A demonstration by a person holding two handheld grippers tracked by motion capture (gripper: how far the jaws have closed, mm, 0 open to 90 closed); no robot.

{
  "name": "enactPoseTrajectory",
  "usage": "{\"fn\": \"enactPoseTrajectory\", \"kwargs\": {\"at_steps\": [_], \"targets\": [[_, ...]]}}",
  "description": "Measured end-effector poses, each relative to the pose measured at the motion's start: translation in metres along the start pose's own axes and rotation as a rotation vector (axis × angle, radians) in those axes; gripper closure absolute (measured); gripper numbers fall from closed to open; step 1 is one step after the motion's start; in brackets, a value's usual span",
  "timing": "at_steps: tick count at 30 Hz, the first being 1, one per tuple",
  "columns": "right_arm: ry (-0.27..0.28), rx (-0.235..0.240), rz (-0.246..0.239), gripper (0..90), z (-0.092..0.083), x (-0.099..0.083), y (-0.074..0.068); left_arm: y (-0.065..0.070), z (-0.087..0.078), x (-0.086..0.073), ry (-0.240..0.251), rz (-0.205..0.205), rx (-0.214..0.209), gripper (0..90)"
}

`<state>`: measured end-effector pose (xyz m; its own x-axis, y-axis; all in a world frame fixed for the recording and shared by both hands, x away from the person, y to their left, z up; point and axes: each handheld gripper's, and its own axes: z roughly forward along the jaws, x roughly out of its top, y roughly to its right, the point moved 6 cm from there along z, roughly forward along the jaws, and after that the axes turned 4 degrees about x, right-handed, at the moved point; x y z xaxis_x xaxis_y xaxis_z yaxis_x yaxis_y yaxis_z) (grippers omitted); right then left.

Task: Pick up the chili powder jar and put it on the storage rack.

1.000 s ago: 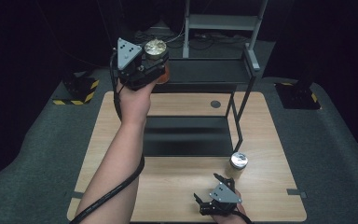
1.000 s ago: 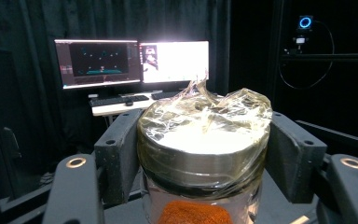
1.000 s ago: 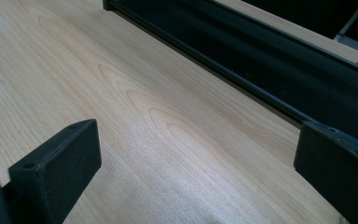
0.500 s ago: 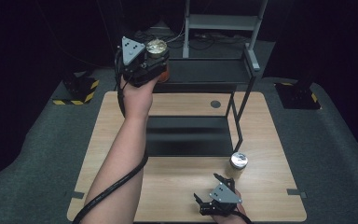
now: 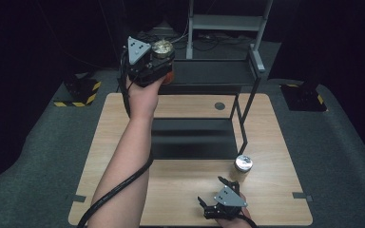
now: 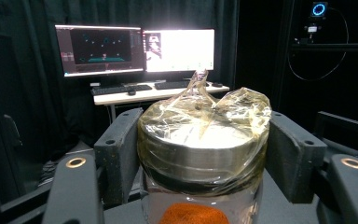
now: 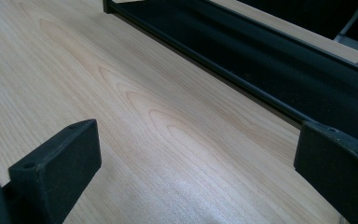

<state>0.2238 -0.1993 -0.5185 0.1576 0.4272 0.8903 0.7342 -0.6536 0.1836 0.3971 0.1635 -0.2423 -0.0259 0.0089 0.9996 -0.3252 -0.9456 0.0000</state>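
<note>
Holding a jar (image 6: 204, 154) by its lid, the left claw (image 5: 164, 61) has its jaws pressed against both sides of the silver cap, over the crinkled plastic film that wraps the top. The grip sits high on the jar, at the lid rather than the glass body, probably because the lid gives the pads a firm, straight-sided surface while the orange contents hang below. In the high view the arm is stretched far forward, so the jar is off the table (image 5: 185, 190), at the level of the upper shelf (image 5: 214, 71) of the black rack (image 5: 244, 114) and at that shelf's left end. That reach suggests the jar is meant for the upper shelf; whether its base already rests there cannot be told, though the left gripper view shows a dark flat surface just beneath it.

A second jar (image 5: 243, 165) with a shiny lid stands upright on the table by the rack's right leg, apart from the rack's lower tray (image 7: 279, 70). The right claw (image 5: 216, 192) waits near the front edge of the table with its jaws spread wide and nothing between them, low over the bare wood and angled toward the tray. Parked close to the second jar, it seems placed to take that one without a long reach, while leaving the left arm room.
</note>
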Motion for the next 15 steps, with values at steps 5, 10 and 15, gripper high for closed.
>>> {"fn": "enactPoseTrajectory", "kwargs": {"at_steps": [5,10,15], "targets": [[-0.002,0.000,-0.007,0.0,0.0002,0.0002,-0.0008,0.0008,-0.0003,-0.0014,0.005,-0.006,0.003,33.8],[-0.001,-0.002,-0.005,0.0,0.0002,0.0000,-0.0007,-0.0003,-0.0006,-0.0018,0.007,-0.029,-0.003,33.1],[-0.003,-0.005,-0.001,0.0,0.0003,0.0003,-0.0011,-0.0028,-0.0004,0.0004,-0.011,-0.054,-0.003,25.1]]}}
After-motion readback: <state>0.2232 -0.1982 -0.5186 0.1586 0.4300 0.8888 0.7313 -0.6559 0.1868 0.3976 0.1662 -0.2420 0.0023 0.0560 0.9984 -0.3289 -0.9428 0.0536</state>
